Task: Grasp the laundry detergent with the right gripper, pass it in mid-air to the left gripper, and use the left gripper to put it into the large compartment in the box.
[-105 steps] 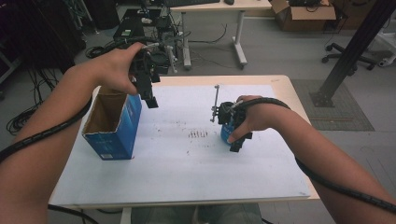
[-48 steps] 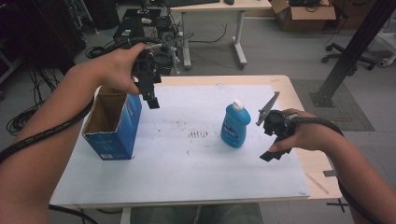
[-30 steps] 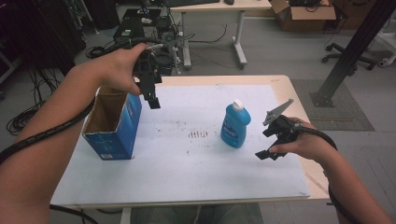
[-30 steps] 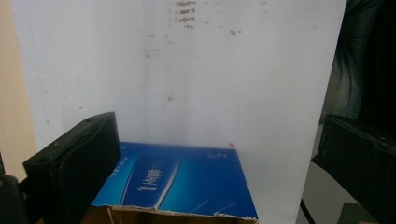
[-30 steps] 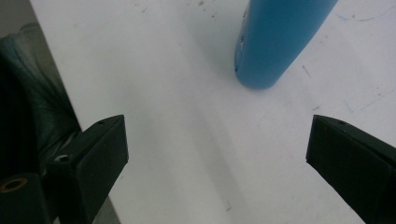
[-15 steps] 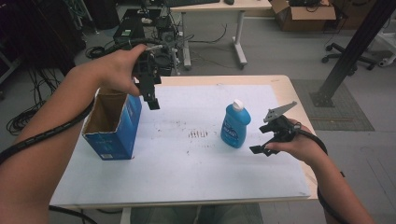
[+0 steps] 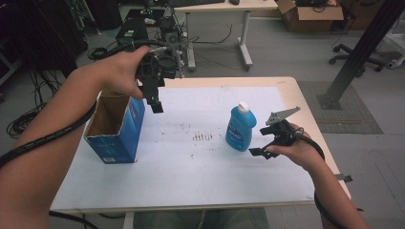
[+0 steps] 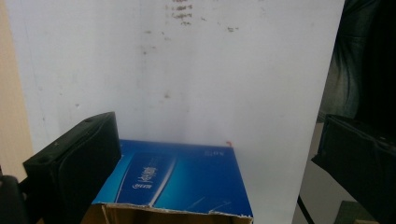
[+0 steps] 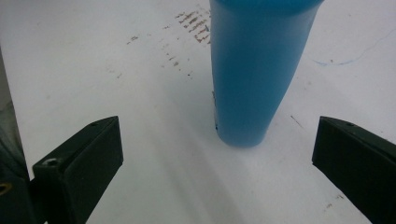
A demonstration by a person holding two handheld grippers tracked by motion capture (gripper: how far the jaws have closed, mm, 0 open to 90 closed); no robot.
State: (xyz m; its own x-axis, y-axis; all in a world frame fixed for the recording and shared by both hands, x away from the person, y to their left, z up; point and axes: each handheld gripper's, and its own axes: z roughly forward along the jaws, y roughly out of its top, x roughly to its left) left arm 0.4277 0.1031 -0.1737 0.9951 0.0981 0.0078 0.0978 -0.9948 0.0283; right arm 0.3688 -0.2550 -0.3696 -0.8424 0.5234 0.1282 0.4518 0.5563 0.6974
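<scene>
Presently listed, item by item.

Bottle [image 7: 240, 128]: blue, white cap, upright on the white sheet of the counter [image 7: 191, 181], right of centre, beside a patch of dark marks. In the right gripper view its lower body [image 9: 254, 79] stands ahead of the jaws, not yet between them.

Box [image 7: 116, 125]: blue cardboard, top open, upright near the counter's left edge, well apart from the bottle. Its blue side and torn rim [image 8: 173, 186] appear in the left gripper view.

Right gripper [image 7: 267, 147]: low over the counter, just to the right of the bottle, aimed at it. Jaws have just been opening and now stand wide, nothing between them, no contact with the bottle.

Left gripper [image 7: 156, 106]: held above the box's right side, pointing down, jaws spread and empty.

Step in hand, as judged: approach to the bottle for a side grasp.

Next move calls for: sliding the right gripper forward until the bottle's body sits between the jaws, then closing gently and squarely; an off-centre push could tip the upright bottle.
</scene>
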